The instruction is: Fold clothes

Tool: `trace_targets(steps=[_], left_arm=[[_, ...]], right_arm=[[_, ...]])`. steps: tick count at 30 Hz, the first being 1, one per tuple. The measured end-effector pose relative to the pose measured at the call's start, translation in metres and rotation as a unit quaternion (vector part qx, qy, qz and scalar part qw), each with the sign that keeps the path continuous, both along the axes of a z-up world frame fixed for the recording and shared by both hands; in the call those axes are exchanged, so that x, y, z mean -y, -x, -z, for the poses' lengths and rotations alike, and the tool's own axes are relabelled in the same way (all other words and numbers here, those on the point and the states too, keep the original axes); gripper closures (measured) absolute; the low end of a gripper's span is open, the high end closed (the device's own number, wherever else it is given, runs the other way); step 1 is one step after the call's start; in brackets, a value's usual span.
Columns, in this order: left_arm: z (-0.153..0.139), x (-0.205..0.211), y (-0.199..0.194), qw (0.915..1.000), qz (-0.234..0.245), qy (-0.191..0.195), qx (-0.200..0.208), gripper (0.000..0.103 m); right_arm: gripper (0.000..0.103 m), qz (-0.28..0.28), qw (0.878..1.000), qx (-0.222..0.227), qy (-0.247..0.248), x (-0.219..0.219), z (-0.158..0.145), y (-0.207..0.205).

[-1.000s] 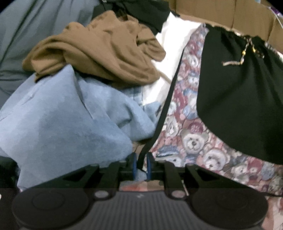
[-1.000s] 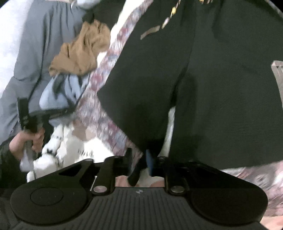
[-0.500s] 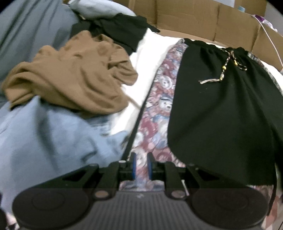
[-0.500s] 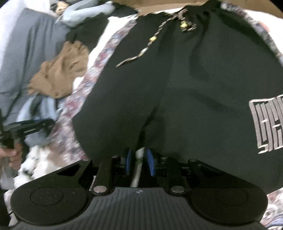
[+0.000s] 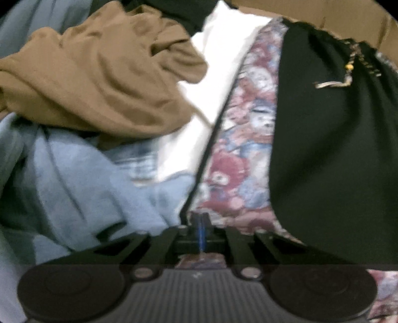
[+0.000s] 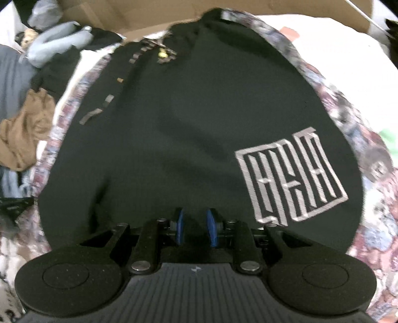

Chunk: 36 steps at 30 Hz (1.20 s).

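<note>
While its blue-padded jaws stand pressed together with nothing visible between them, the left gripper (image 5: pixel 200 229) points down at the teddy-bear-print blanket (image 5: pixel 238 159), right beside that blanket's thin dark edge strip (image 5: pixel 211 139). At 9 o'clock of the closed fingers lies a crumpled light-blue fleece garment (image 5: pixel 82 186); beyond it, toward 10 o'clock, a rumpled brown knit garment (image 5: pixel 99 79) sits heaped on top, and a white sheet (image 5: pixel 223 64) shows at 12 o'clock. At 2 o'clock the pair of black drawstring shorts (image 5: pixel 335 149) lies spread flat on the blanket, waistband away from the camera, its braided cord (image 5: pixel 348 79) trailing across the fabric.

From the right wrist, the right gripper (image 6: pixel 195 229) hovers at the near hem of the same black shorts, its blue pads (image 6: pixel 179 229) a narrow gap apart; dark fabric fills the space behind them, but whether the pads pinch it cannot be told. A silver geometric logo (image 6: pixel 291 179) marks the shorts at 2 o'clock. Farther off, the drawstring runs toward 11 o'clock, the brown garment lies at 9 o'clock, and brown cardboard boxes (image 6: pixel 139 15) line the far edge at 12 o'clock.
</note>
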<state>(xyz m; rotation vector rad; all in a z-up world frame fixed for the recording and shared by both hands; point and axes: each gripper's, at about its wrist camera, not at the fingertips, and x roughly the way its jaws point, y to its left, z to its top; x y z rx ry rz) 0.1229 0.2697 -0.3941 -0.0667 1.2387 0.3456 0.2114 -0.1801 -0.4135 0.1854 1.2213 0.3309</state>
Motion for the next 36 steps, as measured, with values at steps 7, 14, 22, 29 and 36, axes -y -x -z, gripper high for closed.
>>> trace_targets(steps=[7, 14, 22, 29, 36], left_arm=[[-0.011, 0.007, -0.004, 0.9991, -0.015, -0.03, -0.025, 0.1], [-0.049, 0.02, -0.016, 0.9997, 0.008, -0.02, 0.015, 0.097], [-0.065, 0.033, -0.072, 0.9978, 0.029, -0.018, 0.057, 0.097], [-0.048, 0.028, -0.12, 0.9955, 0.04, -0.026, 0.082, 0.076], [-0.024, 0.021, -0.135, 0.9958, 0.045, -0.042, 0.067, 0.074]], right_arm=[[0.091, 0.028, 0.998, -0.006, 0.047, 0.036, 0.001, 0.006], [0.088, 0.053, 0.994, 0.062, 0.07, 0.069, -0.034, -0.005], [0.084, 0.059, 0.989, 0.098, 0.092, 0.092, -0.031, -0.04], [0.066, 0.061, 0.988, 0.101, 0.1, 0.102, -0.016, -0.063], [0.063, 0.061, 0.984, 0.118, 0.115, 0.112, -0.013, -0.071]])
